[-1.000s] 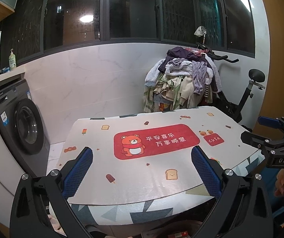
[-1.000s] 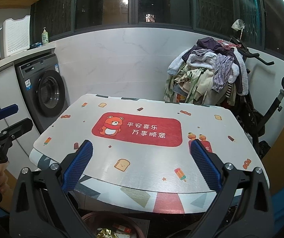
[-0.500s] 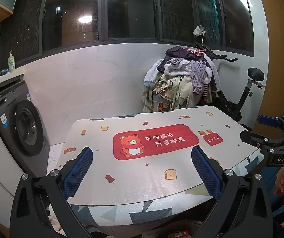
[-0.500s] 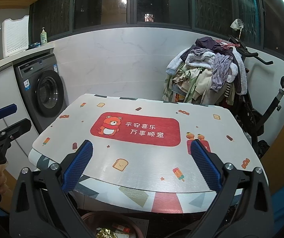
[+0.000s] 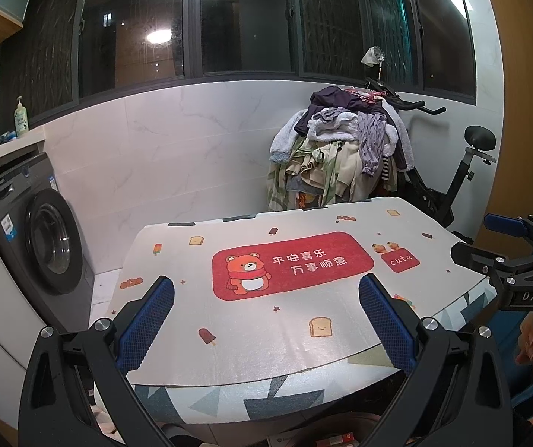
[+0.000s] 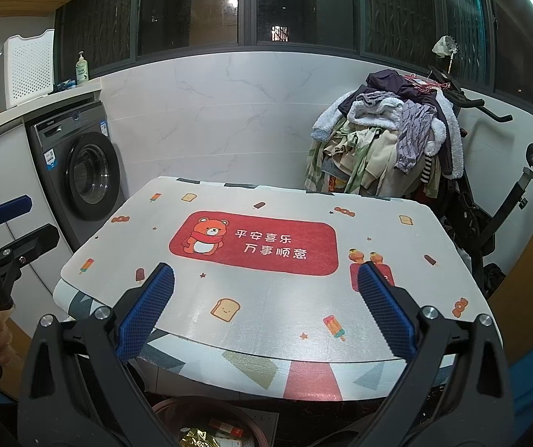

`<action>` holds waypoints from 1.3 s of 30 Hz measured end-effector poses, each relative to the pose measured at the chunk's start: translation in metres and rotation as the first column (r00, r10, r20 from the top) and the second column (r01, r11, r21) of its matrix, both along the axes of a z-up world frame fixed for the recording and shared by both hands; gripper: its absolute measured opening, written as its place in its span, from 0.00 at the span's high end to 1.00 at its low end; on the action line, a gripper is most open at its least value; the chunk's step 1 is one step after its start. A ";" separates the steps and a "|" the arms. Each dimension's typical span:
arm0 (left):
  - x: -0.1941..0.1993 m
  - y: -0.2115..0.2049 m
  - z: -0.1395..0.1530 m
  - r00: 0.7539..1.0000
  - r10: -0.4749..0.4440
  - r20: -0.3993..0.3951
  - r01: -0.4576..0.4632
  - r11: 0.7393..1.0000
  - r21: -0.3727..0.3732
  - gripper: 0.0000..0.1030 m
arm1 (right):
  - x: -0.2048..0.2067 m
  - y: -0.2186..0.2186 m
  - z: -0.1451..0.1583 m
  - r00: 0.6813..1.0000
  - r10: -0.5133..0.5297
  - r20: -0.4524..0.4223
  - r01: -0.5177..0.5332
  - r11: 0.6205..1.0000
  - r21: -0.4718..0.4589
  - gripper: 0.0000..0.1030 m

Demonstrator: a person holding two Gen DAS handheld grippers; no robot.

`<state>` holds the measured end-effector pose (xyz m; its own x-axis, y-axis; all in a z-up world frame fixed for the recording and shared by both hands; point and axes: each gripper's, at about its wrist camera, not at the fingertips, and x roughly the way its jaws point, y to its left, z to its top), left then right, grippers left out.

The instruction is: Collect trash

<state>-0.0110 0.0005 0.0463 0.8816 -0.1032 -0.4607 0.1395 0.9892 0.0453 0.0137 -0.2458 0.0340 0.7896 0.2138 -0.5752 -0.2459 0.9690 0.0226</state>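
Trash point(image 6: 206, 436) lies in a round bin point(image 6: 169, 408) on the floor below the table's point(image 6: 266, 298) near edge, while both left tongs point(image 5: 266, 320) and right tongs point(image 6: 266, 316) hang released, gripping nothing, above that same edge.

On the mat point(image 5: 266, 320) over my desk, the red panel point(image 5: 292, 264) beside the bear reads "平安喜乐" over "万事顺意" in white. A smaller red patch point(image 5: 399, 260) to its right says "cute". My right hand-held gripper point(image 5: 489, 238), seen from the left wrist view, carries "DAS" on its black body. My left hand-held gripper point(image 6: 16, 219), seen from the right wrist view, shows "GenRobot.AI". The washing machine point(image 6: 76, 164) has a brand mark and blue stickers too small to read.
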 end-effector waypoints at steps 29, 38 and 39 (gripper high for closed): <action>-0.001 -0.002 -0.002 1.000 -0.008 0.001 0.008 1.000 0.001 0.06 | 0.002 -0.002 0.000 1.000 -0.002 -0.001 0.002 1.000 -0.003 0.06; 0.000 0.001 -0.007 1.000 0.000 -0.004 0.000 1.000 0.013 0.06 | 0.000 -0.002 0.000 1.000 -0.004 -0.002 0.004 1.000 -0.004 0.06; 0.000 0.001 -0.007 1.000 0.000 -0.005 0.000 1.000 0.013 0.06 | 0.000 -0.003 0.000 1.000 -0.004 -0.002 0.004 1.000 -0.004 0.06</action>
